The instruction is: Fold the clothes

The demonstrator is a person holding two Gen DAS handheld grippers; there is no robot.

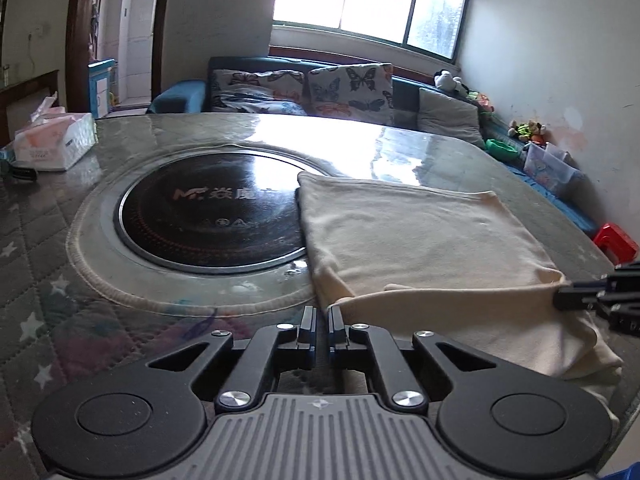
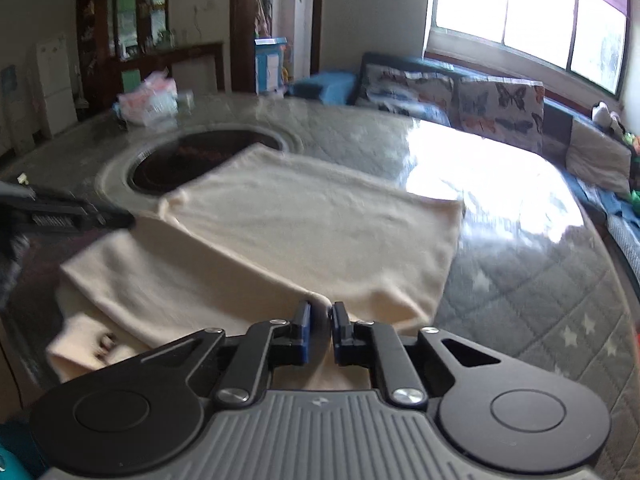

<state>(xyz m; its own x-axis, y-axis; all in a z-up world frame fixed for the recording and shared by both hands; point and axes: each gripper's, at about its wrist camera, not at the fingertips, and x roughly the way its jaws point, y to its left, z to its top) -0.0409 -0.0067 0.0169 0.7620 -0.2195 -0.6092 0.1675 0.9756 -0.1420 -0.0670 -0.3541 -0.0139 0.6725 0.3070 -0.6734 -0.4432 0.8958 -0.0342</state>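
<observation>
Only right-wrist view shows right claw [image 2: 320, 314] pinching cream garment [image 2: 320, 216].

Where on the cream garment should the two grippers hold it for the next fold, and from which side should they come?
Probably at the two near corners of the cream garment, approached from the table's near edge. That hem lies nearest and lifts slightly off the table. The left gripper and right gripper are shut there already.
</observation>
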